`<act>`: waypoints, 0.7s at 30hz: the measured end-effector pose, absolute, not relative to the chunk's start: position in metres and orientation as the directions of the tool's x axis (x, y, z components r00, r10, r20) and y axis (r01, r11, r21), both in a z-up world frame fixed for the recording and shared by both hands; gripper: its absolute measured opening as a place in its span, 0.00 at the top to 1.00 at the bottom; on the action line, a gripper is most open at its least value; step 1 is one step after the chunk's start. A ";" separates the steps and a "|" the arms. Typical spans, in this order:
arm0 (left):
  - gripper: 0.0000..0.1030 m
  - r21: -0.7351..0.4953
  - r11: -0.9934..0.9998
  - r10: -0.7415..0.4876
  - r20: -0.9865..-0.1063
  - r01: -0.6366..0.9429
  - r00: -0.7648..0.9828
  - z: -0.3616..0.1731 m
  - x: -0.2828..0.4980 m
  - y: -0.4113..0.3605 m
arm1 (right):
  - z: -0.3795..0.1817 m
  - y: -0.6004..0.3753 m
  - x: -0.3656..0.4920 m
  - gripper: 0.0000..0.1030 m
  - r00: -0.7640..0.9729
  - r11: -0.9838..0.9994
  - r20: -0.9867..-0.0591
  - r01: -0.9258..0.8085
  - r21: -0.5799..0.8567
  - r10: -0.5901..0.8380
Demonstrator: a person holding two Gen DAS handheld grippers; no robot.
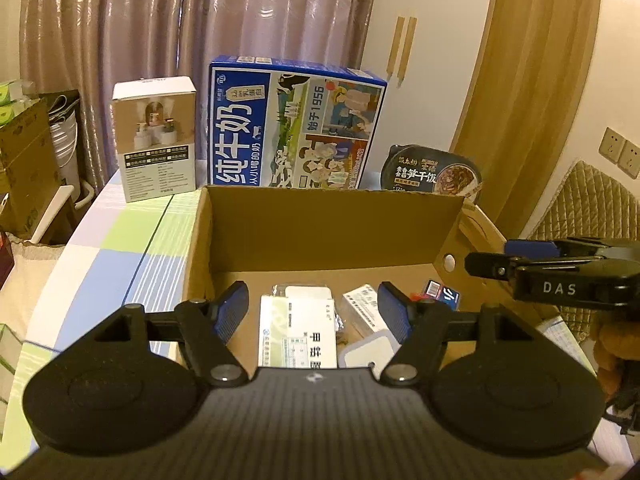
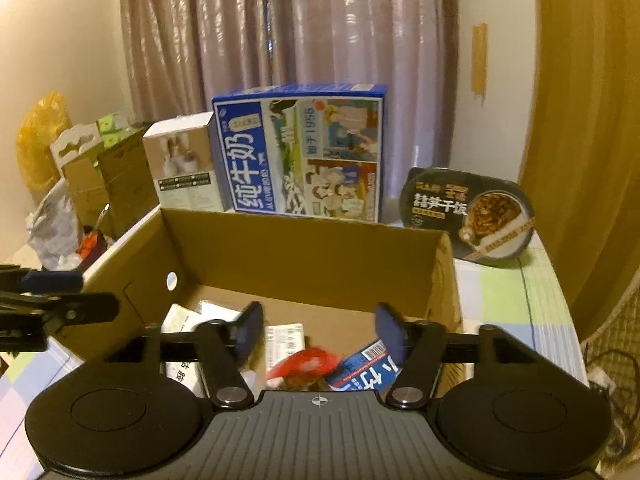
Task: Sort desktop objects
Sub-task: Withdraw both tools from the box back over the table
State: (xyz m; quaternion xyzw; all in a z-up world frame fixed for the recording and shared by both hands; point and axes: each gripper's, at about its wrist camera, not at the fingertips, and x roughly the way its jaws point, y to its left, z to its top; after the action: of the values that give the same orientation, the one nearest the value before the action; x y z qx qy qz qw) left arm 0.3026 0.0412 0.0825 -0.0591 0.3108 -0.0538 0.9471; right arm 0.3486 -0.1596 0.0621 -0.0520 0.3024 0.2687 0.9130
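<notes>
Left wrist view: the left gripper hangs spread wide and empty over the cardboard box – small packets already lie inside; the right gripper, likewise wide, holds nothing.

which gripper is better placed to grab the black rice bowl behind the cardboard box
Right, probably. The black rice bowl leans behind the cardboard box's far right corner, on the open right gripper's side; the left gripper sits farther over.
</notes>
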 end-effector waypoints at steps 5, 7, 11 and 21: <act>0.35 -0.129 0.990 -0.125 -0.593 0.059 0.795 0.081 0.279 0.042 | 0.061 -0.176 0.325 0.41 0.687 0.860 -0.580 -0.507 0.049 0.438; 0.34 -0.130 0.990 -0.125 -0.599 0.058 0.791 0.081 0.270 0.042 | 0.062 -0.183 0.314 0.40 0.687 0.862 -0.580 -0.503 0.056 0.439; 0.34 -0.139 0.989 -0.122 -0.606 0.047 0.786 0.082 0.249 0.043 | 0.065 -0.192 0.287 0.40 0.686 0.864 -0.577 -0.500 0.069 0.443; 0.27 -0.077 0.997 -0.066 -0.616 0.023 0.785 0.086 0.184 0.049 | 0.059 -0.204 0.206 0.37 0.642 0.841 -0.600 -0.532 0.101 0.478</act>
State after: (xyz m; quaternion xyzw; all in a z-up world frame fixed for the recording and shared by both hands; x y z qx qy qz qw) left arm 0.1841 0.0494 0.0858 -0.0329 0.3269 -0.0234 0.9442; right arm 0.2063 -0.2040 0.0589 -0.0424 0.3184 0.2788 0.9051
